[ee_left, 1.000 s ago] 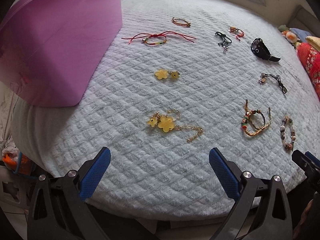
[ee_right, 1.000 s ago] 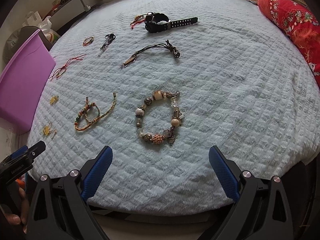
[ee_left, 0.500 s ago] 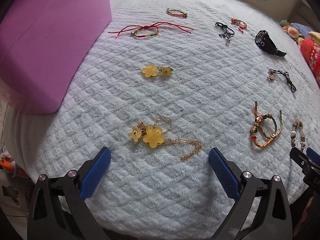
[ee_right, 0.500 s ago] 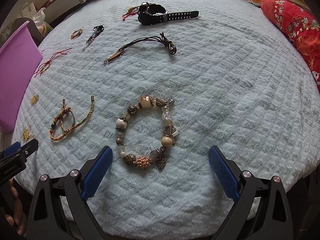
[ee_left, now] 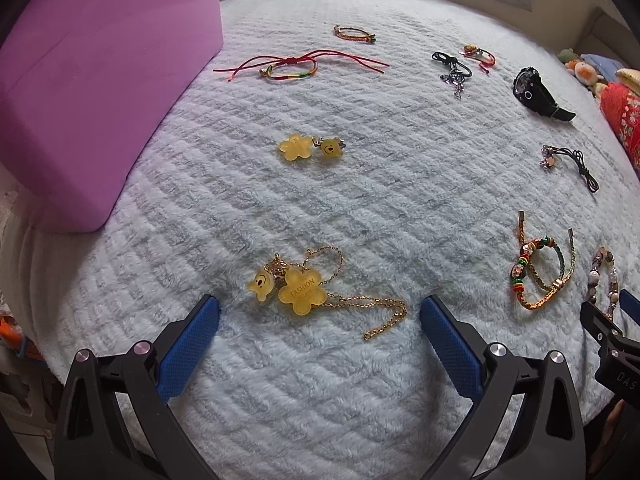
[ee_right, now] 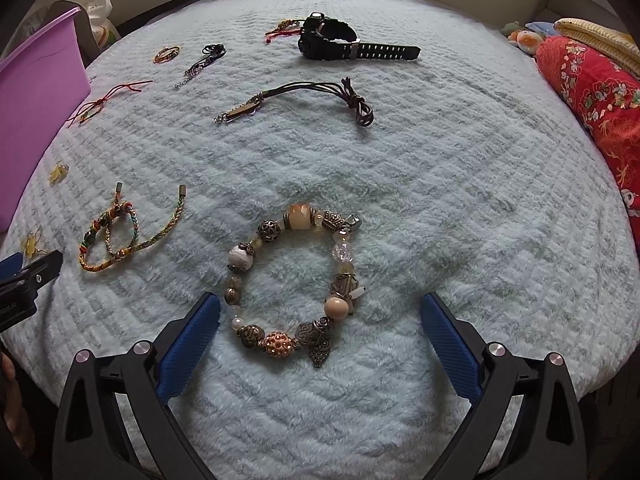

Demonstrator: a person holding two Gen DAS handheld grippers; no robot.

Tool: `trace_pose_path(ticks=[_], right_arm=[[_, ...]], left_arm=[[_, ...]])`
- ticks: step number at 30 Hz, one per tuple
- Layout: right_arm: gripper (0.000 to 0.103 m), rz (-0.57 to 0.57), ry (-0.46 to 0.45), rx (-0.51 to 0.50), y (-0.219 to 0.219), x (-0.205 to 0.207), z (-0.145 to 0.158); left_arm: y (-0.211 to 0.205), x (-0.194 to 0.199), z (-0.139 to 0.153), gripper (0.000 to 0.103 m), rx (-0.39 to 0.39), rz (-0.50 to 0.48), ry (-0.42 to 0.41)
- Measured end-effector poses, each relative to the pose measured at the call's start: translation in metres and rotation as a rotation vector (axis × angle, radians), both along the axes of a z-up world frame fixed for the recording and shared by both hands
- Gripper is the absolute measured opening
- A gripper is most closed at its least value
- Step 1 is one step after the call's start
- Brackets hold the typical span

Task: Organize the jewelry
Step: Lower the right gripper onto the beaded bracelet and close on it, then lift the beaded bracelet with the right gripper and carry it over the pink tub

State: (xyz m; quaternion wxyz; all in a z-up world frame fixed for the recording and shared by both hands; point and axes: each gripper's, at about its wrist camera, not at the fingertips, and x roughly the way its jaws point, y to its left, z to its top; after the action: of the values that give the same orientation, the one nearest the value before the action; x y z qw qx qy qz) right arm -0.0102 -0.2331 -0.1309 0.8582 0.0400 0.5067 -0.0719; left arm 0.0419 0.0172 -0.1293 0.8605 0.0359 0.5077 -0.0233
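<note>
Jewelry lies spread on a pale blue quilted blanket (ee_left: 360,208). My left gripper (ee_left: 320,332) is open and empty, its fingers either side of a gold chain with yellow flower charms (ee_left: 300,288). A second yellow flower charm pair (ee_left: 310,147) lies farther off. My right gripper (ee_right: 320,332) is open and empty, just short of a beaded charm bracelet (ee_right: 294,280), which also shows in the left wrist view (ee_left: 602,276). A braided multicolour bracelet (ee_right: 124,236) lies to its left, and shows in the left wrist view (ee_left: 540,276).
A purple bin (ee_left: 92,92) stands at the left edge of the bed (ee_right: 36,112). Farther back lie a black watch (ee_right: 344,40), a dark cord necklace (ee_right: 304,100), a red string bracelet (ee_left: 296,65) and small bracelets (ee_left: 354,34). A red patterned cushion (ee_right: 596,92) sits at right.
Both grippers have moved forward and lower over the blanket. The flower chain and the beaded bracelet now lie close to the fingertips. The jaws stay open.
</note>
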Motion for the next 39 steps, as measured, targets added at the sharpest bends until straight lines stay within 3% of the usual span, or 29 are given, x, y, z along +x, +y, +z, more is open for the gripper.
trace_pose_path(ticks=[10,14,18,21,22,23,24,26,31,39], right_arm=[[0.094,0.007,-0.020,-0.013,0.005,-0.009,0.004],[0.091,0.021,-0.016,-0.007,0.005,-0.009,0.006],[0.076,0.055,-0.014,0.002,0.010,-0.008,0.011],[0.064,0.055,-0.012,0.022,0.008,-0.007,0.013],[0.057,0.048,-0.014,0.021,0.006,-0.007,0.015],[0.043,0.049,-0.019,0.025,0.005,-0.008,0.016],[0.039,0.051,-0.018,0.034,0.003,-0.007,0.018],[0.017,0.061,-0.018,0.044,0.003,-0.006,0.020],[0.016,0.038,-0.034,0.120,-0.006,-0.007,0.024],[0.010,0.020,-0.063,0.215,-0.016,-0.014,0.039]], left_arm=[[-0.005,-0.003,0.003,0.094,0.023,0.005,-0.011],[-0.015,-0.007,0.008,0.072,0.036,-0.042,-0.026],[-0.027,-0.011,0.011,0.051,0.055,-0.090,-0.034],[-0.028,-0.010,0.012,0.048,0.047,-0.091,-0.028],[-0.027,-0.010,0.012,0.047,0.039,-0.090,-0.027],[-0.026,-0.010,0.013,0.044,0.030,-0.088,-0.026],[-0.025,-0.010,0.014,0.040,0.019,-0.089,-0.025],[-0.026,-0.011,0.016,0.024,0.012,-0.096,-0.029],[-0.028,-0.012,0.018,0.003,-0.005,-0.113,-0.024],[-0.019,-0.012,0.029,0.003,-0.082,-0.109,-0.020]])
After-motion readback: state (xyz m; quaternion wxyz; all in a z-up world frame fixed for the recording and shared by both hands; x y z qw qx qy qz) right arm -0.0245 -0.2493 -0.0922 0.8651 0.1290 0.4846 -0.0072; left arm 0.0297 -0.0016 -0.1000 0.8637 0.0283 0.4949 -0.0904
